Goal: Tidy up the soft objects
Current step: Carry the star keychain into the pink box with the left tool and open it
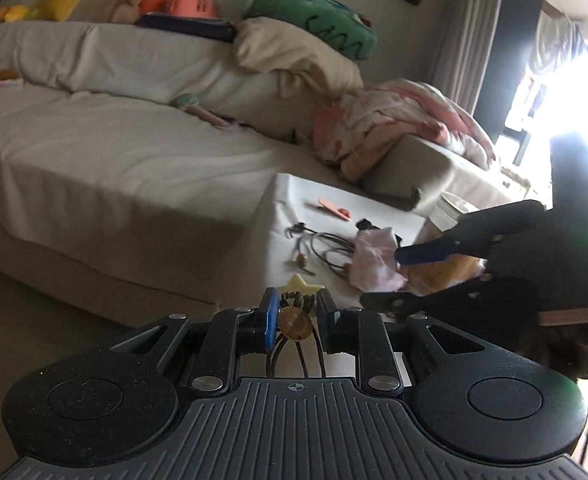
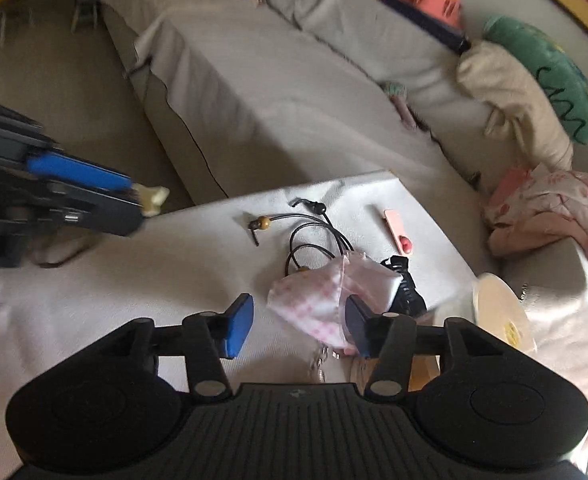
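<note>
Pinching star charm [image 1: 300,285], left hand-held gripper [image 1: 296,320]; right hand-held gripper [image 2: 298,326] wide beside pink pouch [image 2: 326,300] (yellow-centred disc [image 2: 502,316] right-view only).

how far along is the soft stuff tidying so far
Nothing looks sorted yet. In hand: the left gripper is shut on a pale yellow star-shaped charm with brown cords. The open right gripper sits around the pink checked cloth pouch, not yet gripping. Left: black beaded cords and the crumpled pink blanket.

Grey ottoman [image 2: 142,288] – black cords [image 2: 314,240], pink checked cloth [image 2: 318,300], pink clip [image 2: 398,228]
</note>
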Motion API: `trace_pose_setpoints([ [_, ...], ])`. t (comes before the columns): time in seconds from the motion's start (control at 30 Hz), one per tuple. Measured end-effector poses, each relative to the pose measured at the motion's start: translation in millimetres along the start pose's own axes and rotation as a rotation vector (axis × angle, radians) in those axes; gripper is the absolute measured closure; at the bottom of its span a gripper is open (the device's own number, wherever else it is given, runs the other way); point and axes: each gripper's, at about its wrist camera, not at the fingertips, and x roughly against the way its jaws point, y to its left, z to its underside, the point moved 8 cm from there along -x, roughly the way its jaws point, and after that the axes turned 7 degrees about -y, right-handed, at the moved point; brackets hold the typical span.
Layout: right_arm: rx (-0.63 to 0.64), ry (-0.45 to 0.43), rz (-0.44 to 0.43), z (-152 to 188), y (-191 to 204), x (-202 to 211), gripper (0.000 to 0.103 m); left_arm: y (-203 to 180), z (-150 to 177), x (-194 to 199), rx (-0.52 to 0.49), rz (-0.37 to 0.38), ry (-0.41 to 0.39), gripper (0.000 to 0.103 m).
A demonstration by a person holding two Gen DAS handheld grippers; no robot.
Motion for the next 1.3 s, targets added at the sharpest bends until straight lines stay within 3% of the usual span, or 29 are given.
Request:
trace_pose_setpoints([
  [0.07, 0.011, 0.031, 0.012, -2, 1, -11, 0.055, 7, -2, 2, 0.019, 0.001, -0.005, 0.08],
  [0.1, 0.005, 0.034, 0.007, -4, 1, -13, 0.073, 11, -4, 2, 0.033, -0.002, -0.008, 0.08],
  [0.13, -0.007, 0.051, -0.019, -7, 1, -14, 0.101, 15, -7, 3, 0.05, -0.007, -0.012, 0.08],
  [0.23, -0.088, 0.035, -0.056, -23, -15, -5, 0.102, 23, -25, 3, 0.092, -0.01, -0.034, 0.08],
  [0.4, -0.238, -0.148, -0.043, -70, -77, 55, 0.103, 6, -82, -7, 0.036, 0.013, -0.125, 0.08],
  [0.53, -0.331, -0.268, -0.035, -88, -134, 114, 0.103, -24, -120, -24, 0.039, 0.06, -0.156, 0.08],
  [0.67, -0.366, -0.374, 0.059, -83, -192, 173, 0.103, -76, -153, -41, -0.003, 0.146, -0.157, 0.08],
  [0.83, -0.422, -0.441, 0.204, -42, -263, 234, 0.103, -166, -190, -69, -0.081, 0.273, -0.153, 0.08],
  [0.93, -0.469, -0.434, 0.272, -3, -297, 260, 0.103, -228, -192, -93, -0.09, 0.387, -0.105, 0.08],
  [1.03, -0.527, -0.386, 0.323, 45, -324, 266, 0.102, -291, -172, -119, -0.102, 0.502, -0.015, 0.079],
  [1.17, -0.646, -0.306, 0.328, 116, -345, 255, 0.102, -351, -109, -164, -0.013, 0.575, 0.231, 0.08],
  [1.23, -0.704, -0.261, 0.266, 150, -349, 239, 0.102, -368, -71, -180, 0.003, 0.62, 0.326, 0.08],
  [1.3, -0.778, -0.224, 0.229, 180, -346, 226, 0.098, -376, -39, -190, -0.023, 0.619, 0.409, 0.08],
])
